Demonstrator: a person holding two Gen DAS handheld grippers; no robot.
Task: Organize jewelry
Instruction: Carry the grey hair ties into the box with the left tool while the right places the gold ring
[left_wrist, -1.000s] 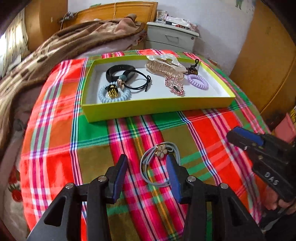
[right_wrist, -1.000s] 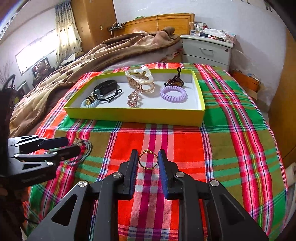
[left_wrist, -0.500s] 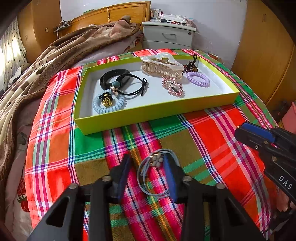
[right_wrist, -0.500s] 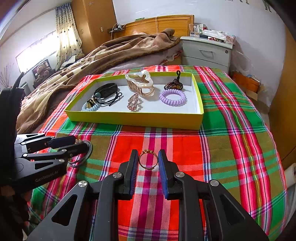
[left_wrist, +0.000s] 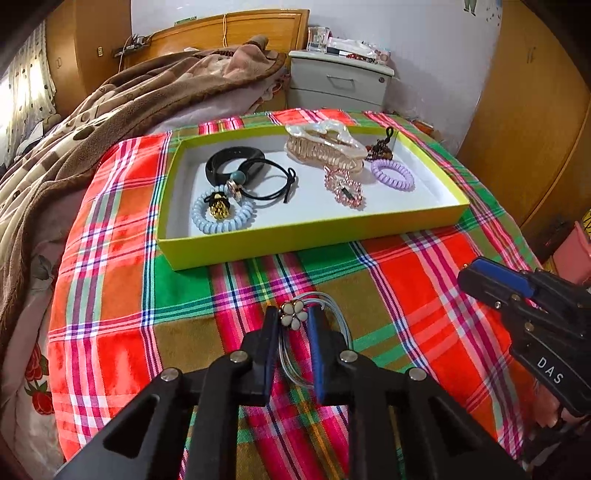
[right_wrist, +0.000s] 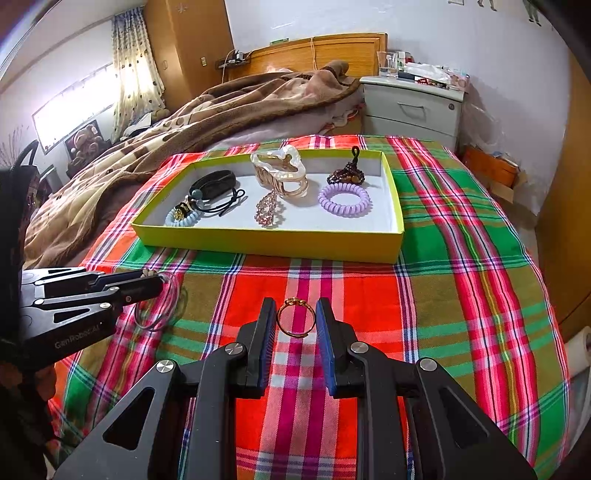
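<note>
The left gripper (left_wrist: 292, 325) is closing its jaws — a second ago they stood wide on either side of the grey hair tie (left_wrist: 314, 332), now they pinch in on its strands. The tie bunches narrower between the pads, and its flower charm (left_wrist: 293, 314) now sits up at the fingertips — on the side toward the yellow tray (left_wrist: 310, 236).

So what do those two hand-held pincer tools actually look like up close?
Both are matte black plastic. The left gripper and right gripper each have two flat fingers faced with ribbed blue pads, on triangular cut-out arms joined by silver rivets. Seen from the side, they carry white lettering.
</note>
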